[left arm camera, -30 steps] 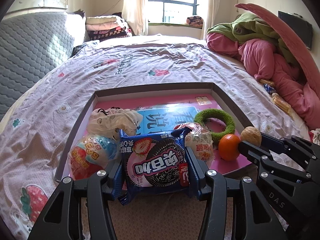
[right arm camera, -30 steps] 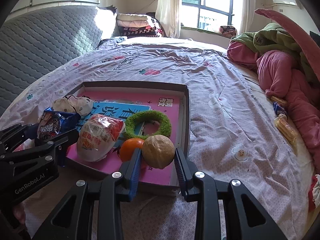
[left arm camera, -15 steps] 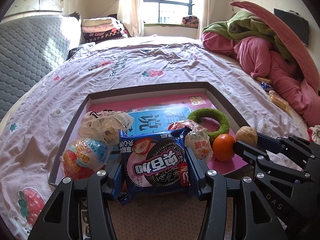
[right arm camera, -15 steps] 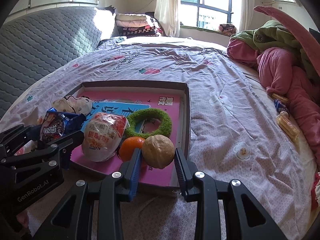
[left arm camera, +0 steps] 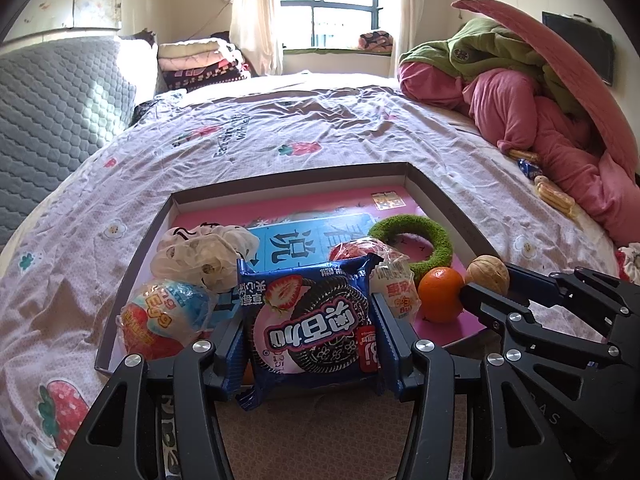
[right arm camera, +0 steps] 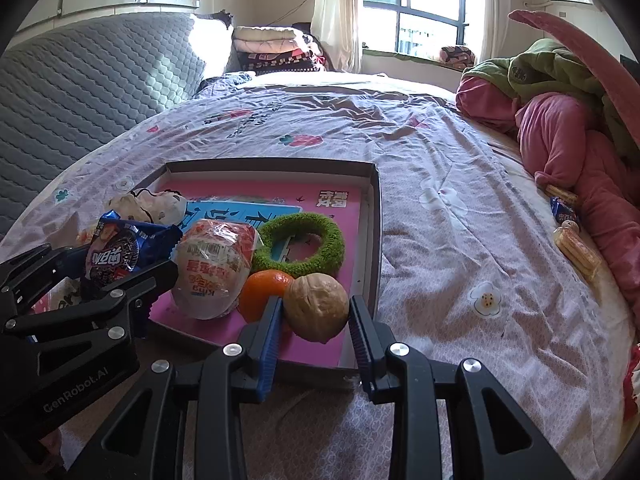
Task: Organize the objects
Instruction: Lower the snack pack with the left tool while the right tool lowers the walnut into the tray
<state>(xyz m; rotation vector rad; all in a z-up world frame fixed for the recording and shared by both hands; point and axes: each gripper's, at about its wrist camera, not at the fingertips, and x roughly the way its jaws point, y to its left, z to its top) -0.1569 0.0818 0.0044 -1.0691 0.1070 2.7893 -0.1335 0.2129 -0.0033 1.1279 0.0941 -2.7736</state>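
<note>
On a bed, a shallow cardboard tray (left arm camera: 436,196) holds snacks. The left gripper (left arm camera: 308,344) clamps a blue cookie packet (left arm camera: 310,324) at the tray's near edge. The right gripper (right arm camera: 314,320) grips a walnut (right arm camera: 318,306), apparently just above the tray's near right corner, beside an orange (right arm camera: 262,290) and a green ring (right arm camera: 300,246).

Glossy plastic wraps the cookie packet (left arm camera: 310,322), the walnut (right arm camera: 317,307) looks rough, and the green ring (right arm camera: 301,245) fuzzy.
</note>
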